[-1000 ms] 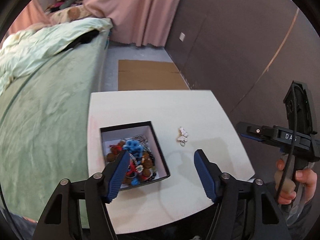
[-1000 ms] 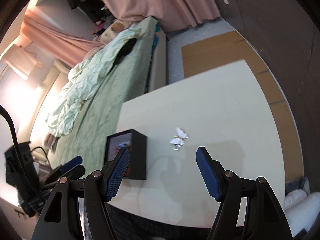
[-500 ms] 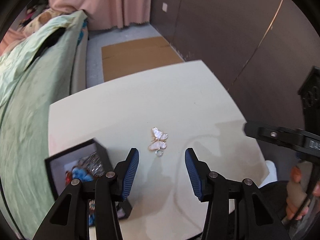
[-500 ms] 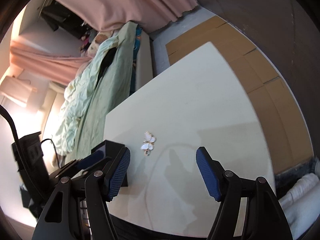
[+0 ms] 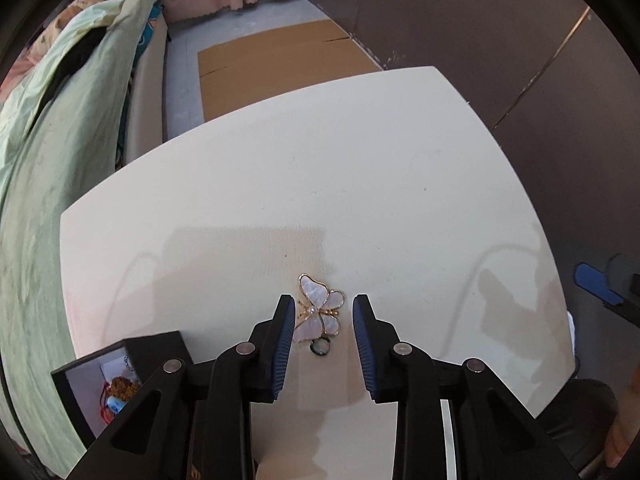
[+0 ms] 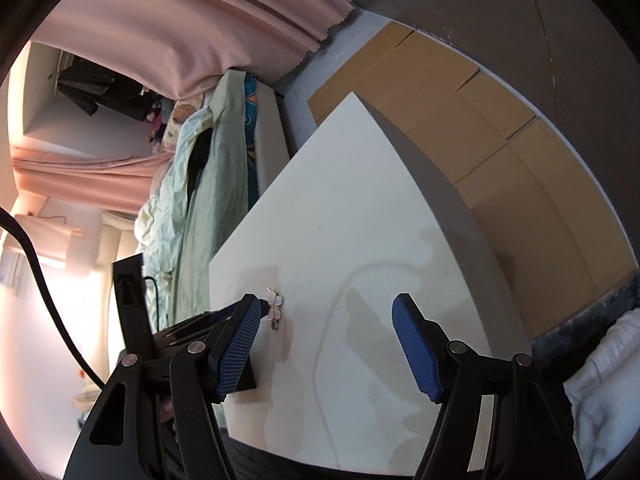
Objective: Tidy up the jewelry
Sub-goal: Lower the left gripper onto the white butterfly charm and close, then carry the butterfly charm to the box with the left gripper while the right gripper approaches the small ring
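A white-and-gold butterfly pendant (image 5: 320, 312) with a small dark ring (image 5: 320, 347) lies on the white table (image 5: 360, 180). My left gripper (image 5: 322, 299) points steeply down over it. Its jaws are closing with the butterfly between the blue pads. The left pad (image 5: 285, 332) is at a wing edge and the right pad stands a little apart. A black box (image 5: 160, 350) of mixed jewelry sits at the lower left. In the right wrist view my right gripper (image 6: 326, 304) hangs open over bare table, just right of the butterfly (image 6: 275, 303), with nothing between its fingers.
A bed with a green blanket (image 5: 60, 160) runs along the table's left side. Flat cardboard (image 5: 280, 60) lies on the floor beyond the table, a dark wall (image 5: 480, 20) stands to the right and pink curtains (image 6: 180, 40) hang at the back.
My left gripper has moved from above the black box to the right and down onto the butterfly, and its jaws have narrowed. The right gripper has rolled and come closer to the table.
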